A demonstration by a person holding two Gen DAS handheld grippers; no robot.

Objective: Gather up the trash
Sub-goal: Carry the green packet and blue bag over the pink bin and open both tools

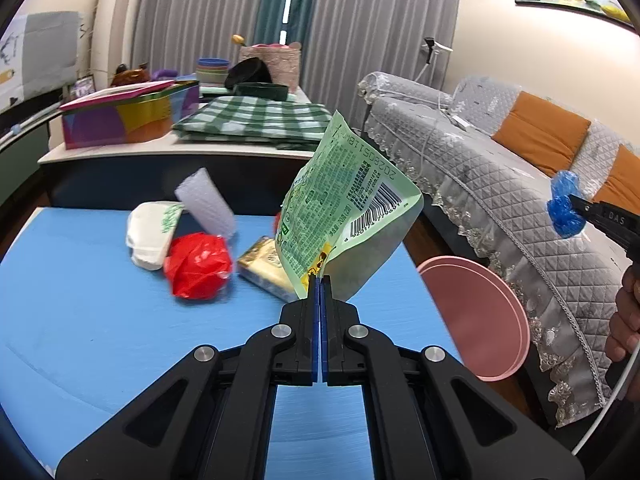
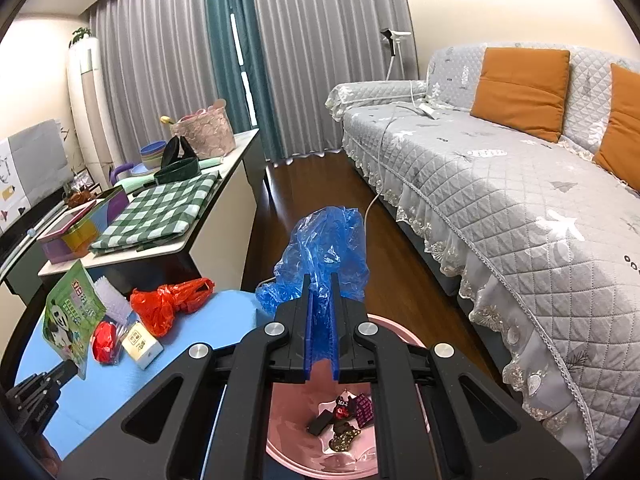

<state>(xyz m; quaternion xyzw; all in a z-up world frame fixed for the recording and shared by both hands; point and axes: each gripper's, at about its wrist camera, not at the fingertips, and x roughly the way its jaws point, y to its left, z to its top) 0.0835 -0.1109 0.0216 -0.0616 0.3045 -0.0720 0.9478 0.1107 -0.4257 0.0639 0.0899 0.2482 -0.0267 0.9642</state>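
The blue plastic bag (image 2: pixel 324 256) sits clenched in the right claw (image 2: pixel 321 280), directly above the pink bin (image 2: pixel 280 444). The green wrapper (image 1: pixel 344 208), clenched in the left claw (image 1: pixel 319 280), hangs over the tabletop (image 1: pixel 80 320), left of that bin, so the right hand is nearer.

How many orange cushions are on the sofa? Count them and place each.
2. One orange cushion leans on the sofa backrest; another to its right, cut by the frame edge. More may be hidden.

Green wrapper (image 1: pixel 344 200): glossy printed plastic film. Blue bag (image 2: pixel 324 252): thin, crinkled, translucent plastic. Red bag (image 1: pixel 198 266): shiny crumpled plastic. Worktop (image 1: pixel 80 320) cover: matt blue. Sofa cover (image 2: pixel 500 208): quilted cloth, lace-edged.
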